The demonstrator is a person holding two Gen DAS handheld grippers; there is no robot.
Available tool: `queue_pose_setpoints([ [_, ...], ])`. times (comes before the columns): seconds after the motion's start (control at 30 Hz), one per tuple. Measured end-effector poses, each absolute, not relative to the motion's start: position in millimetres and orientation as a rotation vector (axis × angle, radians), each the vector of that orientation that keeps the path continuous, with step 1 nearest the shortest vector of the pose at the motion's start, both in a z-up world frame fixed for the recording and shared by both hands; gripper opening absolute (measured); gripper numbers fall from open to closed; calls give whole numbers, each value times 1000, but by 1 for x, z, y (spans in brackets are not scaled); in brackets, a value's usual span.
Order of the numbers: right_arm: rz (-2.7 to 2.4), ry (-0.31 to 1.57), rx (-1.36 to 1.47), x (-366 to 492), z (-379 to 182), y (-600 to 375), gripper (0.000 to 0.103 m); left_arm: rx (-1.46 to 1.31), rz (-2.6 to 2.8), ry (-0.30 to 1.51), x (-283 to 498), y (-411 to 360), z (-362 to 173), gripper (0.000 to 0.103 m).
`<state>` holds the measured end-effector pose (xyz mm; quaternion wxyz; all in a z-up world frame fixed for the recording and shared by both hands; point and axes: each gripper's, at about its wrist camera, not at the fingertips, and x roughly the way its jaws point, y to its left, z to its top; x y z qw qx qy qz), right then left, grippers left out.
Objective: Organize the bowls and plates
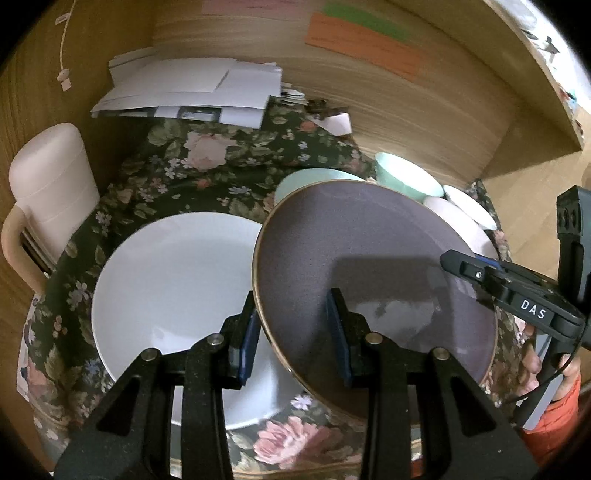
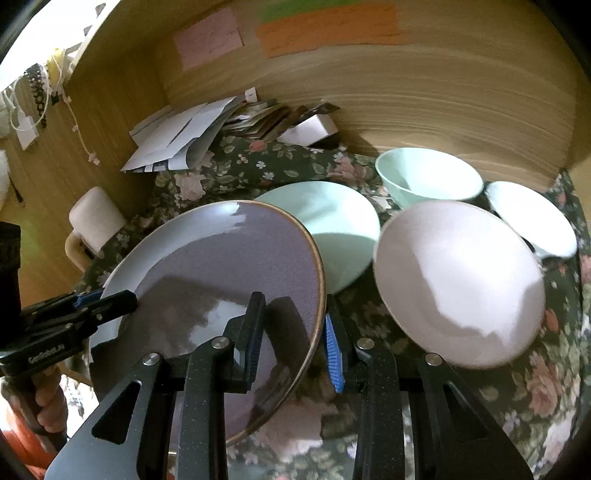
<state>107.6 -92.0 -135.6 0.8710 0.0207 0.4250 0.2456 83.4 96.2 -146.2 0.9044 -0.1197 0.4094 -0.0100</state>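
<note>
Purple plate (image 1: 369, 266): opposite rims pinched by left fingers (image 1: 258, 332) and right fingers (image 2: 255, 332), seemingly lifted beside white plate (image 1: 166, 280).

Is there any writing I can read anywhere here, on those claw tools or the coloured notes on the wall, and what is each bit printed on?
"DAS": white letters on the black body of the right claw, seen from the left wrist.
"GeoRobot.AI", hard to make out: small white print on the left claw body, seen from the right wrist.
Pink note, orange note, green note: any writing is too faint to read.
Papers: print too blurred.
</note>
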Motion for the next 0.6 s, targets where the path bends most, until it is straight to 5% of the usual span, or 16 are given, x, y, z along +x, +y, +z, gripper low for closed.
queue_pose_setpoints([
  [0.6, 425, 921, 103, 70, -151, -145, 28, -203, -110, 895, 68, 46, -161, 35],
])
